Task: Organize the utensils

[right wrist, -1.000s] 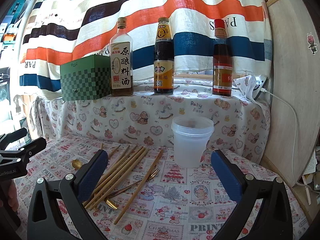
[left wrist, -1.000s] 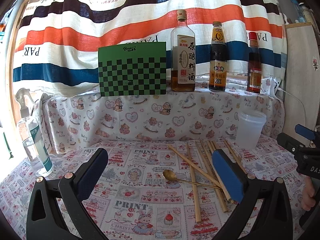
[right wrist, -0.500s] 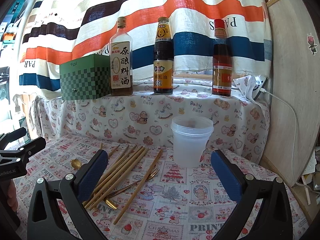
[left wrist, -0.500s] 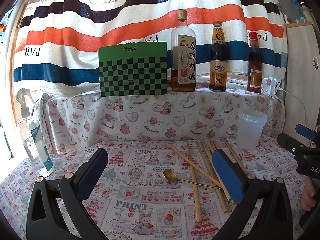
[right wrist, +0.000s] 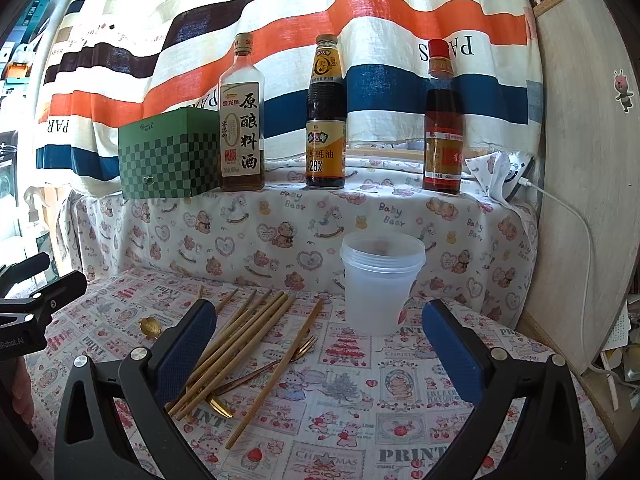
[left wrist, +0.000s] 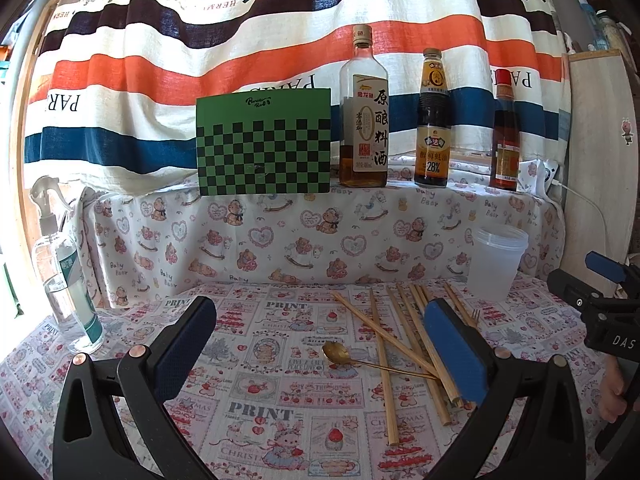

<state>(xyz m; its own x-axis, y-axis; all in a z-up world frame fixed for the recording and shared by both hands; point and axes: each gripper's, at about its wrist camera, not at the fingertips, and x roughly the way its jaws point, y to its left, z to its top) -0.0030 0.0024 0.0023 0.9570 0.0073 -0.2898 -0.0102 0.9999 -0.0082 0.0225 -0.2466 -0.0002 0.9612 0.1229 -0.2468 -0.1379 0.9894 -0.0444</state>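
Several wooden chopsticks [left wrist: 382, 344] [right wrist: 240, 340] lie scattered on the printed tablecloth, with a gold spoon [left wrist: 334, 352] [right wrist: 149, 326] and a gold fork [right wrist: 298, 350] [left wrist: 475, 315] among them. A translucent plastic cup [right wrist: 380, 286] [left wrist: 496, 262] stands upright behind them, near the cloth-covered ledge. My left gripper [left wrist: 320, 344] hovers open above the cloth, left of the chopsticks, holding nothing. My right gripper [right wrist: 320, 344] is open too, over the fork end of the pile, in front of the cup. Each gripper shows at the other view's edge.
On the ledge stand a green checkered box [left wrist: 264, 142], a cooking wine bottle [left wrist: 364, 120], a dark sauce bottle [left wrist: 433, 128] and a red-capped bottle [left wrist: 505, 136]. A spray bottle [left wrist: 66, 276] sits at far left. A wooden panel [right wrist: 580, 200] and a white cable [right wrist: 576, 224] bound the right.
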